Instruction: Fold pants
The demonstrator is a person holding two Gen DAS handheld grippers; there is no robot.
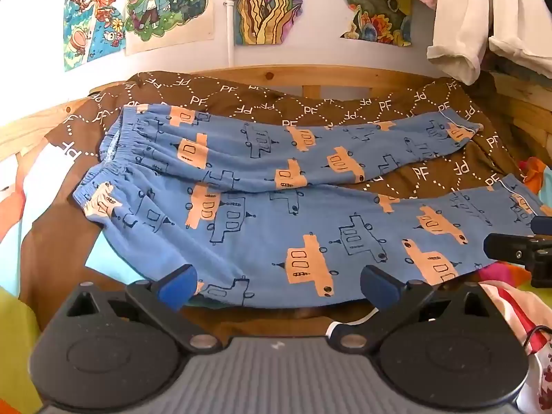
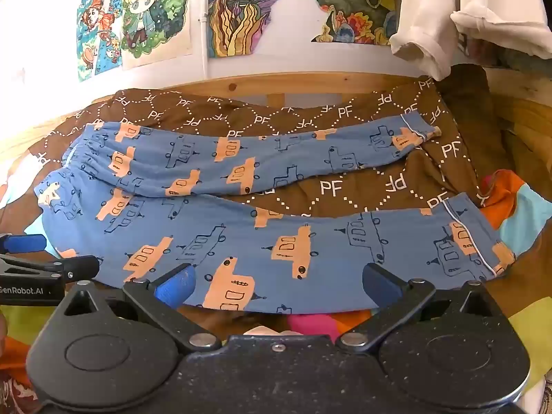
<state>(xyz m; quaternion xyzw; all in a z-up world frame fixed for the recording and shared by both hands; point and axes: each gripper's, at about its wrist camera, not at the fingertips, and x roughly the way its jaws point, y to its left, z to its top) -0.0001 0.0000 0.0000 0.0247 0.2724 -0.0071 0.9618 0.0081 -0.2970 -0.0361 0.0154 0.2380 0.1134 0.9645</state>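
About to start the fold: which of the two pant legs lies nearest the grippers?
The near leg, running along the bed's front edge just beyond both open grippers. The far leg lies by the wooden rail, brown blanket showing between them.

Both views are bright with warm, even daylight and shadows are soft. The white wall (image 1: 34,34) at the upper left is overexposed. Fisheye distortion bends the wooden bed frame (image 2: 310,82) strongly, and the picture corners are dark. Focus is sharp in the middle.
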